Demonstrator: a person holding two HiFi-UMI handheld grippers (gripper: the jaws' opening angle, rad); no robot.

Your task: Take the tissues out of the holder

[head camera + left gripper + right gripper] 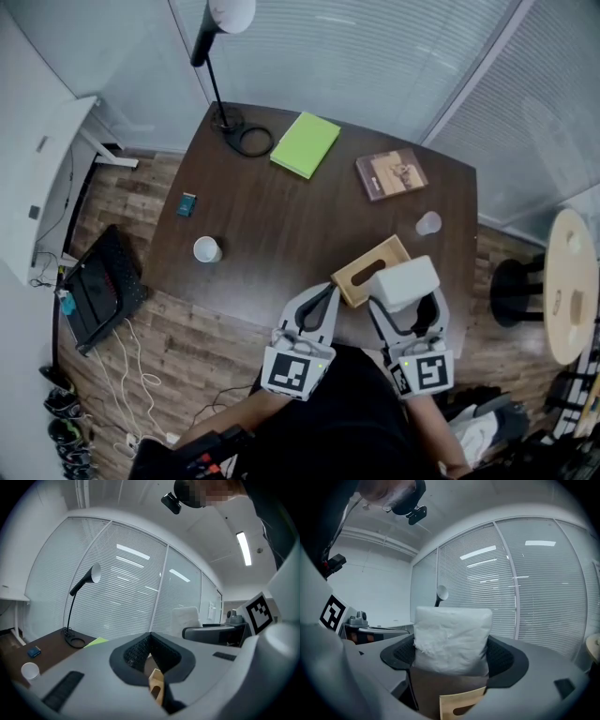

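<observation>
Two claws are clenched: left claw on the holder, right claw on the tissues. Soft tissues may slip, or the holder may tip off the desk edge.

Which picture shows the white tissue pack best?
The right gripper view: the tissue pack fills it, clamped in the right gripper. The head view shows it small, from above. The left gripper view catches only a small white block off to the side, probably it.
</observation>
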